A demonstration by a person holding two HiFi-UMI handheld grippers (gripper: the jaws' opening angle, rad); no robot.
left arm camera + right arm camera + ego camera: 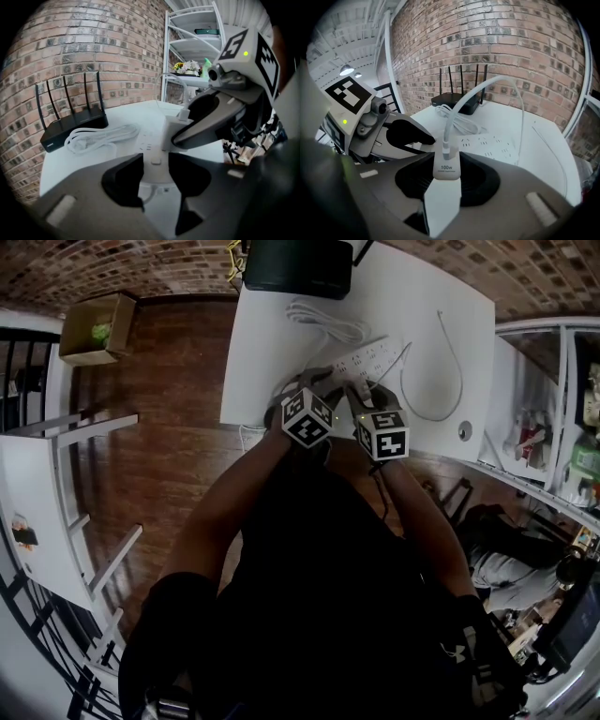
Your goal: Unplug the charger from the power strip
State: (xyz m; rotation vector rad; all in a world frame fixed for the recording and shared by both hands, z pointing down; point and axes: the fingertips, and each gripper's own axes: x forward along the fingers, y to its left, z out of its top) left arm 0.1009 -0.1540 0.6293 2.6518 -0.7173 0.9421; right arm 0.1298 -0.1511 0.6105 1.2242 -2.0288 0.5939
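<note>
Left forearm (225, 512) and right forearm (427, 521) reach forward and converge at the near edge of the white table (469, 315), bringing the two implements close together. The left tool (154, 171) is closed across the near end of the power strip (154, 154), with a jaw pressed on either flank to brace it against the table. Just beyond it, the right tool (446, 180) is clamped on the white charger (446, 169), marked 100w. The charger stands upright and appears seated in a socket near that same end of the strip, and its cable (451, 119) arcs up and off to the right. Farther back lie a coiled lead (328, 324) and a black router (298, 266), both before the brick wall (511, 42). The likely trouble is a pull that is not straight, since a sideways tug could bind the pins in the socket. If the left tool's hold slips, the strip may rise with the charger or skid toward the table edge. The looping cable could also snag as the charger comes free.
</note>
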